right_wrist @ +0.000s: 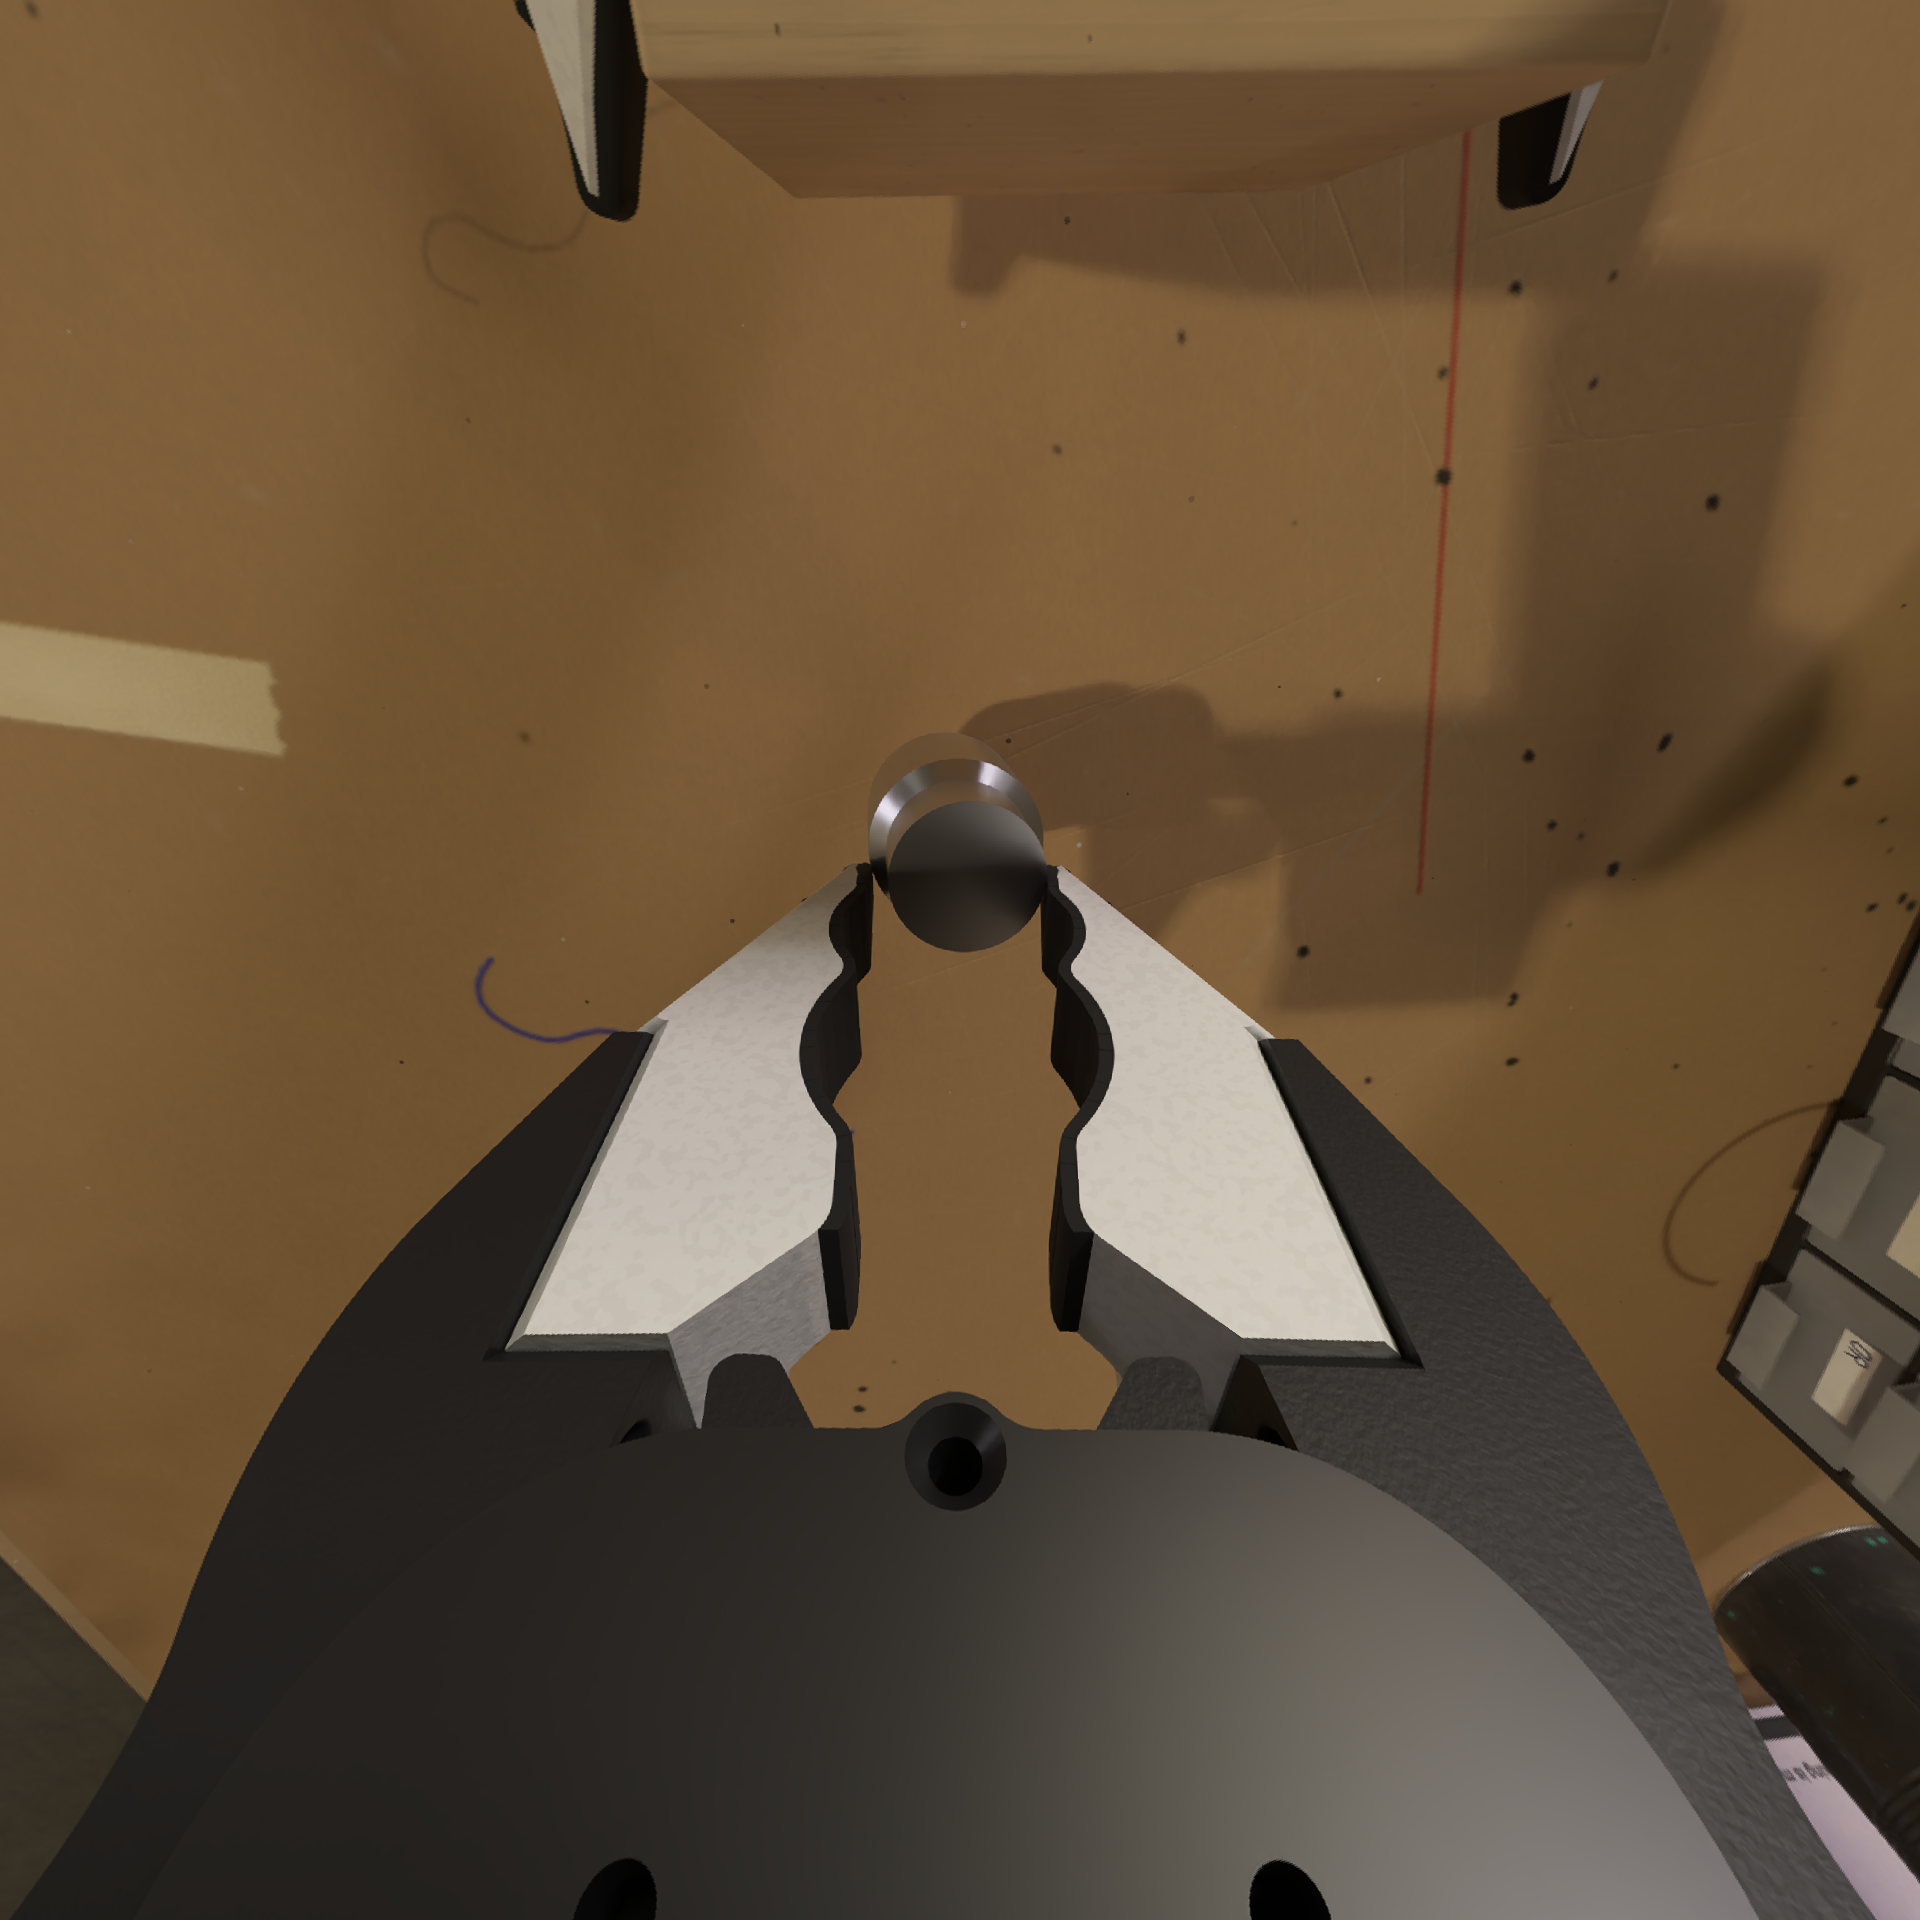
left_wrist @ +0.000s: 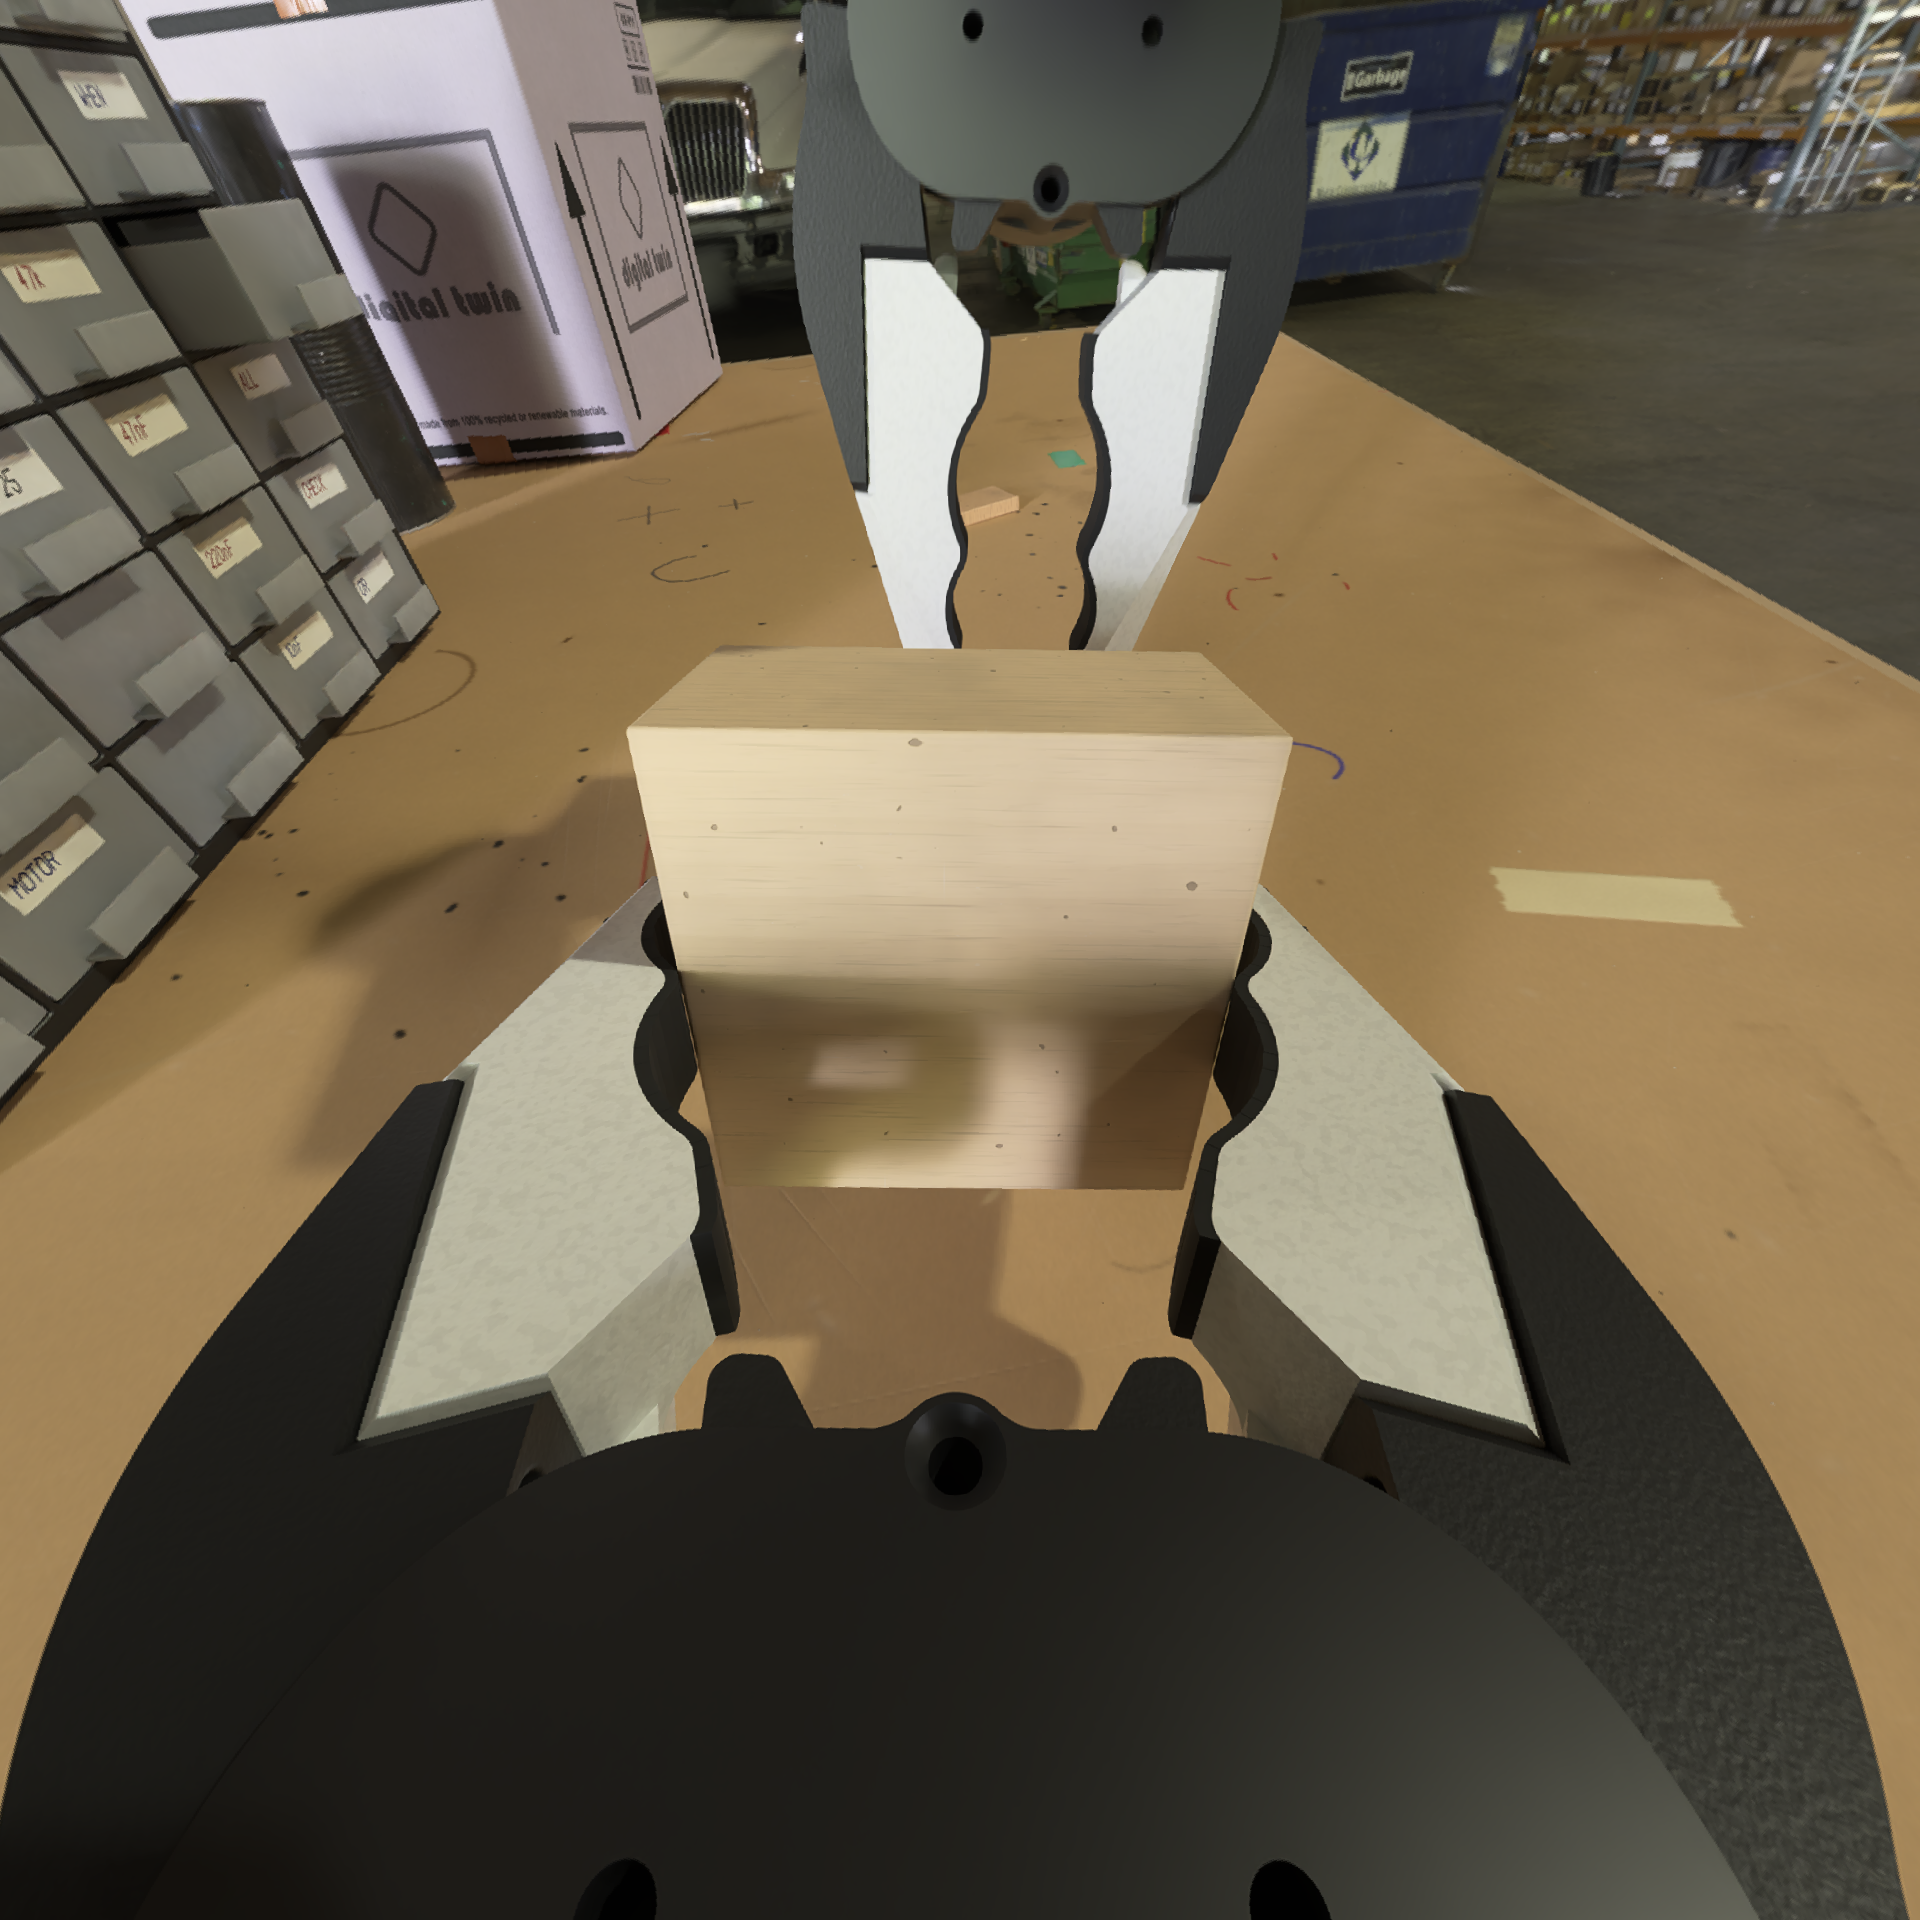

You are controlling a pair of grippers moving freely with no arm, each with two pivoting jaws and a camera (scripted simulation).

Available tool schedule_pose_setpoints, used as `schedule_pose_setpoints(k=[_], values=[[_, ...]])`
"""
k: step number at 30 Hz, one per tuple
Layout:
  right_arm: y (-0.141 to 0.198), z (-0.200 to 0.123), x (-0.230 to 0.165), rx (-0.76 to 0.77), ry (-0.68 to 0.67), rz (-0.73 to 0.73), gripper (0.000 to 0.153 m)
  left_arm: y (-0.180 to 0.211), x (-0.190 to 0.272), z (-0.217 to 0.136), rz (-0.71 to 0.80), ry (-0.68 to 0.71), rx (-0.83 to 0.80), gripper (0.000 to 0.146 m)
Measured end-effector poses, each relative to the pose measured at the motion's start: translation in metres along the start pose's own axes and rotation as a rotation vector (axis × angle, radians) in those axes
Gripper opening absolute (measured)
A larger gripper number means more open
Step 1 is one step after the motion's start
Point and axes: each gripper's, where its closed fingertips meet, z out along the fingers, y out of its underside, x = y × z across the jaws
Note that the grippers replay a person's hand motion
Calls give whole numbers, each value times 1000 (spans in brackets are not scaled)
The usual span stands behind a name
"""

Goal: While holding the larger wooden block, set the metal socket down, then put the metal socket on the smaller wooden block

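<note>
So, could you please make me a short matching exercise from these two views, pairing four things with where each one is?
Things:
1. larger wooden block
2. metal socket
3. smaller wooden block
4. strip of tape

Places:
A. lying far off on the table, beyond the right gripper
B. stuck flat on the table surface
C. clamped at the tips of the right gripper
D. gripped between the fingers of the left gripper

Pairs: 1-D, 2-C, 3-A, 4-B
</note>
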Motion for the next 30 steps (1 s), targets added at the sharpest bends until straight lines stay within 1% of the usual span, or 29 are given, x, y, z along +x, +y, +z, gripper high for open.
schedule_pose_setpoints(k=[5, 9, 15, 20, 25, 30], values=[[2, 9, -1, -16, -17, 5, 32, 0, 1, 0, -1, 3, -6, 104], [2, 10, -1, -9, -29, 22, 32, 2, 3, 2, -2, 16, -21, 104], [2, 12, -1, -98, -23, 9, 32, 2, 5, 2, -2, 24, -21, 104], [3, 14, -2, -104, -21, 22, 32, 2, 7, 3, -10, 35, -15, 104], [4, 16, -2, -166, -12, 20, 32, 3, 9, 4, -13, 50, -24, 104], [4, 18, -2, -155, -20, 24, 32, 3, 9, 3, -12, 47, -28, 104]])
